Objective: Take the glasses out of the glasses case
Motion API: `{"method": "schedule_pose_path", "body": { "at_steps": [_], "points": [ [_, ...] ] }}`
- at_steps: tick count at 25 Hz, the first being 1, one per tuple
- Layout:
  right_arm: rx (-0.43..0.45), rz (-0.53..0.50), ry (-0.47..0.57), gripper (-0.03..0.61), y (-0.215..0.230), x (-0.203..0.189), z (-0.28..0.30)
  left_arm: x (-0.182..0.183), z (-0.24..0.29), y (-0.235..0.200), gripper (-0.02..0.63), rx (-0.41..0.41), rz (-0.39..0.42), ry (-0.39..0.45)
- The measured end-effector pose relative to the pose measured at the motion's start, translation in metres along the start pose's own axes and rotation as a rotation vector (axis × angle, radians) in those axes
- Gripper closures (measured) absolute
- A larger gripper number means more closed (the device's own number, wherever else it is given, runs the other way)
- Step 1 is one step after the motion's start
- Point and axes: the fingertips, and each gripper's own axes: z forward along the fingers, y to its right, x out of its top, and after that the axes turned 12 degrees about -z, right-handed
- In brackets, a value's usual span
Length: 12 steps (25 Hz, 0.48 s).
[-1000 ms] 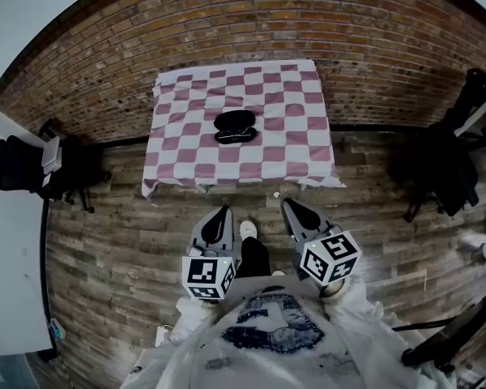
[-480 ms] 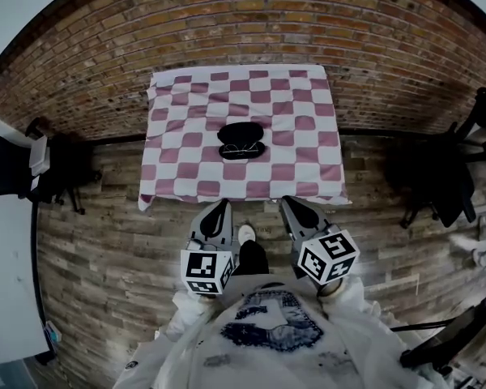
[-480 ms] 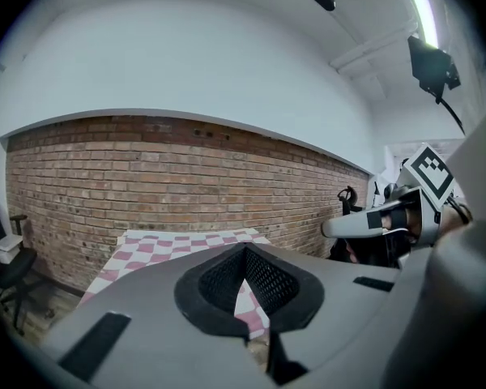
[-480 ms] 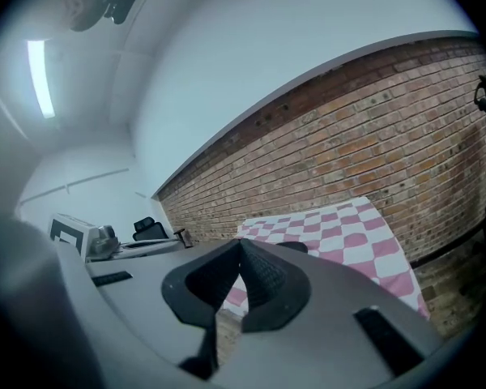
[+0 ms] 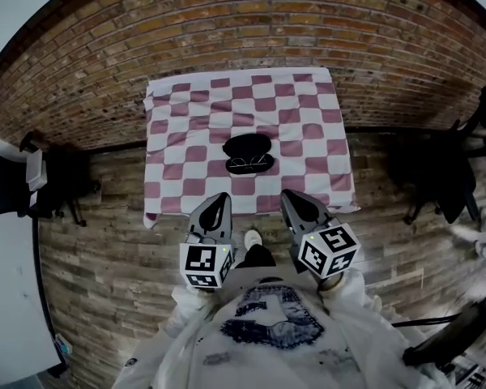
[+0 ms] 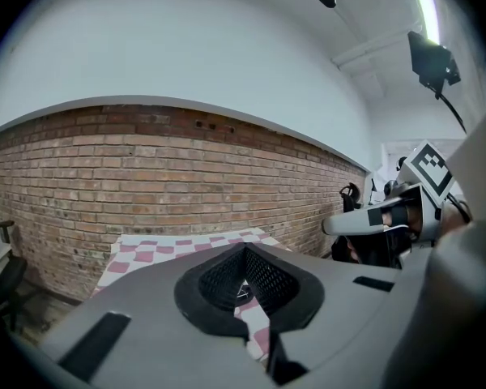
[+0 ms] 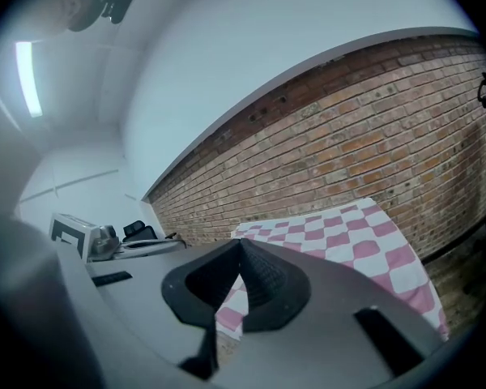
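A black glasses case (image 5: 248,145) lies open near the middle of a table covered with a pink-and-white checked cloth (image 5: 178,128). A pair of thin-framed glasses (image 5: 249,165) rests in the case's near half. My left gripper (image 5: 220,200) and right gripper (image 5: 291,198) are held side by side at the table's near edge, short of the case. Both are shut and hold nothing. In the left gripper view the jaws (image 6: 245,251) meet at the tip, with the cloth (image 6: 146,248) beyond. The right gripper view shows its jaws (image 7: 241,246) likewise closed before the cloth (image 7: 348,233).
A brick wall (image 5: 251,23) runs behind the table. The floor is wood planks (image 5: 105,250). Black office chairs (image 5: 16,181) stand at the left beside a white desk (image 5: 4,298). Dark chairs and gear (image 5: 441,173) stand at the right. A white shoe (image 5: 250,237) shows between the grippers.
Both grippers and the person have come forward towards the table. The table's near edge, earlier well ahead of the jaw tips, now lies under them. Both stay shut.
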Motion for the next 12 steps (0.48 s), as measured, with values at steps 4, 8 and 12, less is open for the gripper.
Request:
{"method": "schedule_pose_path", "body": {
  "at_steps": [4, 8, 12],
  "points": [
    [-0.021, 0.016, 0.009, 0.565, 0.001, 0.004, 0.020, 0.004, 0.016, -0.015, 0.606, -0.042, 0.011, -0.026],
    [-0.049, 0.021, 0.022, 0.565, 0.003, 0.011, 0.038, 0.010, 0.030, -0.028, 0.606, -0.090, 0.022, -0.037],
    [-0.069, 0.035, 0.032, 0.565, 0.005, 0.017, 0.051, 0.013, 0.045, -0.037, 0.606, -0.113, 0.041, -0.060]
  ]
}}
